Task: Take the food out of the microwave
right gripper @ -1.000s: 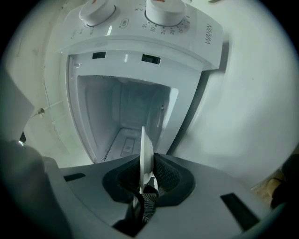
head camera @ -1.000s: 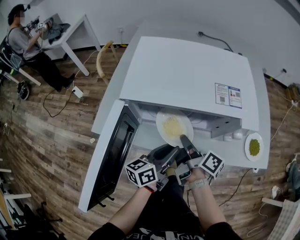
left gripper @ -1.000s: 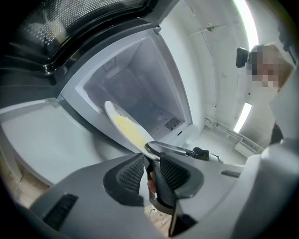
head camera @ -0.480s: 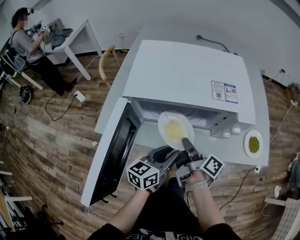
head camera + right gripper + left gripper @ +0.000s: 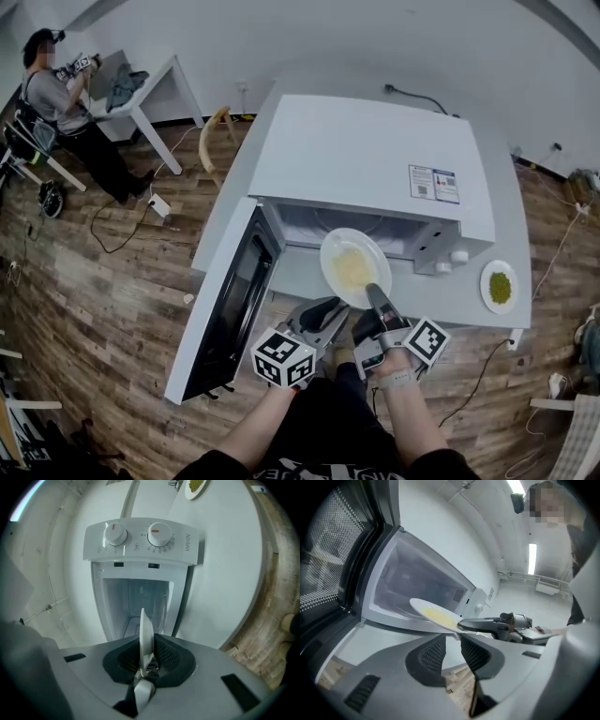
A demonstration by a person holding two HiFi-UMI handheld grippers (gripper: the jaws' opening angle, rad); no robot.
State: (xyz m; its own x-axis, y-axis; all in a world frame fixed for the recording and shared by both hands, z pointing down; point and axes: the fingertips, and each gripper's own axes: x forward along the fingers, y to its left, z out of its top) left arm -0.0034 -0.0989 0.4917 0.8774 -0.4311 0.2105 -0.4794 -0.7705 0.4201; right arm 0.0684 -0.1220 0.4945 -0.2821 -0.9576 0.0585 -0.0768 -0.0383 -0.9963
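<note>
Right tongs (image 5: 373, 293) pinch the rim of the plate (image 5: 332, 247) of yellow food (image 5: 349, 270), held at the open mouth of the microwave (image 5: 366, 159); left tongs (image 5: 323, 314), at the plate's 7 o'clock, gape narrowly, empty.

Around you a floor of dark wood planks (image 5: 84, 281) runs up to a plain white wall (image 5: 309, 37). At your far left a white desk (image 5: 155, 75) stands near that wall, with a person (image 5: 56, 98) seated at it and a white power strip (image 5: 157, 204) on the floor beside it. Strip lights (image 5: 533, 558) glow on the ceiling overhead.
</note>
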